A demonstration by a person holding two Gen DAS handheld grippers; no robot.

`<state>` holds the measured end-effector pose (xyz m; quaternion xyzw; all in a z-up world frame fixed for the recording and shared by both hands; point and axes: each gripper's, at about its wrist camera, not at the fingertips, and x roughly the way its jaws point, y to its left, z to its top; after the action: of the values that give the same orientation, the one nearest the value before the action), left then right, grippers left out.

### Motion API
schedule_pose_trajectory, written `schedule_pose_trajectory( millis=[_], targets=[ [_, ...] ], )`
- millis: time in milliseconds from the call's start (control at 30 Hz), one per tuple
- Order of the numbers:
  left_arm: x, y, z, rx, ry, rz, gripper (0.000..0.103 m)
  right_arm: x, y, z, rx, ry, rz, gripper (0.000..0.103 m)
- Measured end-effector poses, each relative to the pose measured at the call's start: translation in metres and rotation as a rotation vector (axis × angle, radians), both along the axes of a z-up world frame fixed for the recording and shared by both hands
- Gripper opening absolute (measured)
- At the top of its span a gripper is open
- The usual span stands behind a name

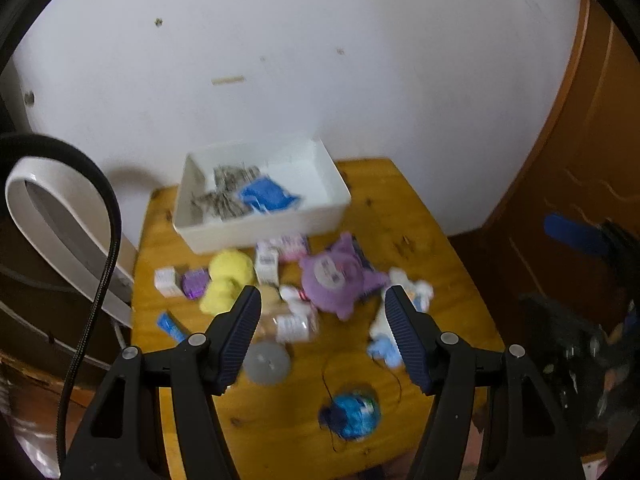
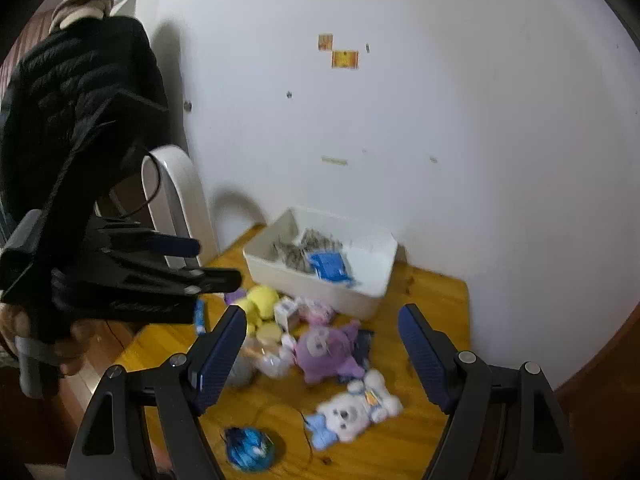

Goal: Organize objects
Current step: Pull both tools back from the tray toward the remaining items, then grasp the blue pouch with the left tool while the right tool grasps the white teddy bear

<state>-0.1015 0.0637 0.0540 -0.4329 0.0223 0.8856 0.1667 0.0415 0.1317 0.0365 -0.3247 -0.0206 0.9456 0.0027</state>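
Scene: a wooden tabletop against a white wall, carrying a white bin at the back and a loose scatter of small things in front of it.
Bin contents: a blue packet and some grey striped items; much of the bin floor is bare.
Things to sort: purple plush, yellow plush, white bear plush, small white boxes, a clear bottle, a grey disc and a blue ball of yarn.
Left gripper: fingers spread wide, nothing between them, held above the pile.
Right gripper: fingers spread wide, empty, also above the pile.
Key relation, left: the clear bottle and purple plush lie ahead of and below the finger gap; the bin is further on along the same line.
Key relation, right: the purple plush sits centred between the fingers, the white bear below it and nearer the camera.
Bear axis: it lies flat, its length running diagonally, head toward the lower left in the right wrist view.
Nearer hand: judged, the right for the bear, either for the purple plush.
Image quality: both views blurred; small labels unreadable.
Progress: judged early; most items remain outside the bin.
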Motion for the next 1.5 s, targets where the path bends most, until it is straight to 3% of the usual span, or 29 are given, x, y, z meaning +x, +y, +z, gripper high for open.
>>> schedule_pose_trajectory(
  millis=[200, 400, 767, 900, 1100, 1500],
  targets=[
    [0.022, 0.011, -0.035, -0.031, -0.038, -0.014, 0.068, 0.002, 0.032, -0.035, -0.117, -0.109, -0.029, 0.082],
    [0.034, 0.02, -0.058, -0.059, -0.066, -0.029, 0.068, -0.001, 0.046, -0.06, -0.067, -0.132, -0.085, 0.082],
    [0.041, 0.029, -0.108, -0.118, -0.151, -0.054, 0.068, -0.013, 0.047, -0.093, -0.124, -0.212, -0.098, 0.082],
    [0.044, 0.029, -0.12, -0.115, -0.161, -0.062, 0.068, -0.02, 0.047, -0.097, -0.109, -0.235, -0.116, 0.082],
    [0.049, 0.032, -0.155, -0.104, -0.259, -0.075, 0.068, -0.029, 0.051, -0.103, -0.129, -0.259, -0.154, 0.082],
    [0.048, 0.033, -0.207, -0.064, -0.338, -0.033, 0.068, -0.053, 0.07, -0.175, -0.262, -0.391, -0.287, 0.082]
  ],
)
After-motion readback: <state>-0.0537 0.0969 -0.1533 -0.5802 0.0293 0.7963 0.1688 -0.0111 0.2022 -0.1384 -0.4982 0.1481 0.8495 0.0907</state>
